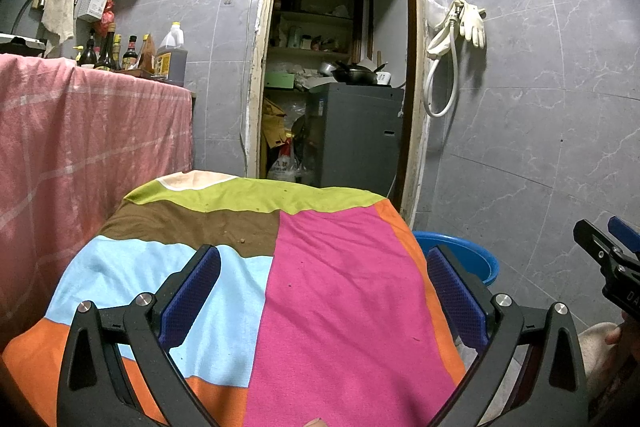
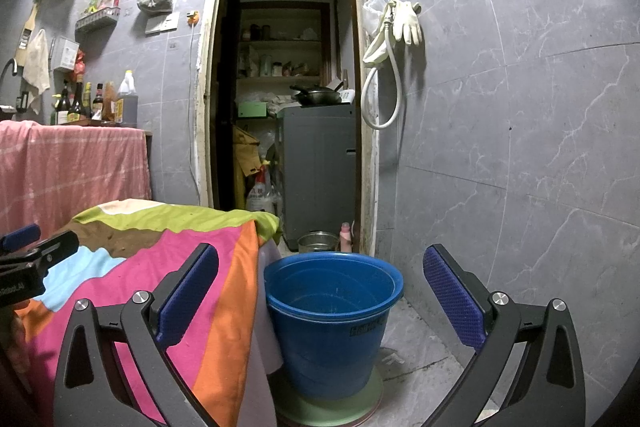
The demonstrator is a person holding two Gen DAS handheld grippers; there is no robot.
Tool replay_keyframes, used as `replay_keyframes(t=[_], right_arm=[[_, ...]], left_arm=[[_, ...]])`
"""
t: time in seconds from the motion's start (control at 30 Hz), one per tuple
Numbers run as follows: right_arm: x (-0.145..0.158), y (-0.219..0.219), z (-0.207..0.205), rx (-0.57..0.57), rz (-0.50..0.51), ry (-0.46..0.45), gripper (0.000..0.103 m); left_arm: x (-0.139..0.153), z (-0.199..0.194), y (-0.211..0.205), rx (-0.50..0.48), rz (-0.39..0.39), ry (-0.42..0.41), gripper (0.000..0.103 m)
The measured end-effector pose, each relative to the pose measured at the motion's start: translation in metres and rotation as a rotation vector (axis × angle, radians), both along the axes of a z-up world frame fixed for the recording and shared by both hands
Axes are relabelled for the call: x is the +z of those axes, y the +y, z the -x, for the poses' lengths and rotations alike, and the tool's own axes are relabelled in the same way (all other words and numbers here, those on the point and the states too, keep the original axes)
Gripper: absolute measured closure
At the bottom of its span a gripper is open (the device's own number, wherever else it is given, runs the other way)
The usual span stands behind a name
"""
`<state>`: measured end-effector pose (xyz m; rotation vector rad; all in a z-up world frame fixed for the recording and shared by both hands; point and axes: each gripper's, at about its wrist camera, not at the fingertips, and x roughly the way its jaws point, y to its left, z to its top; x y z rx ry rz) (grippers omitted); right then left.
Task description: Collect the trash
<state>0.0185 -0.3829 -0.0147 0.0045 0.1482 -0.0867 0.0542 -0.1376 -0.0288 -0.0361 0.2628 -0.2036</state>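
Both grippers are hanging with jaws spread wide and nothing between them: the left gripper [image 1: 324, 291] over the patchwork cloth [image 1: 328, 267] covering the table, the right gripper [image 2: 320, 291] facing the blue bucket [image 2: 332, 311] that is standing on the floor just beside the table's edge. The only trash showing is a few small crumbs [image 1: 241, 239] lying on the brown patch of the cloth, ahead of the left gripper; whether these are what the task means is a guess, since no larger litter is appearing on the table. The risk here is that specks this small are sitting flat on soft fabric, so the pads [image 1: 192, 299] are likely to pinch the cloth along with them, or instead of them, and dragging the cloth could scatter the bits or pull it toward the edge. Carrying a crumb across to the bucket, it could slip out unnoticed. The bucket's bottom is looking bare in the right wrist view, though the shadow is making that hard to confirm. The near part of the table is being blocked by the gripper frames, the floor beneath it is hidden by the cloth, and the crumbs are too small to identify.
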Motion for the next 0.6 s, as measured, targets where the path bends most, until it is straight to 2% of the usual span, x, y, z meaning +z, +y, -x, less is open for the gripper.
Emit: replay_keyframes(t=[0.6], right_arm=[[-0.0005, 0.0005, 0.0001, 0.0, 0.0, 0.0, 0.0]], left_arm=[[-0.0007, -0.0002, 0.0004, -0.001, 0.002, -0.001, 0.002]])
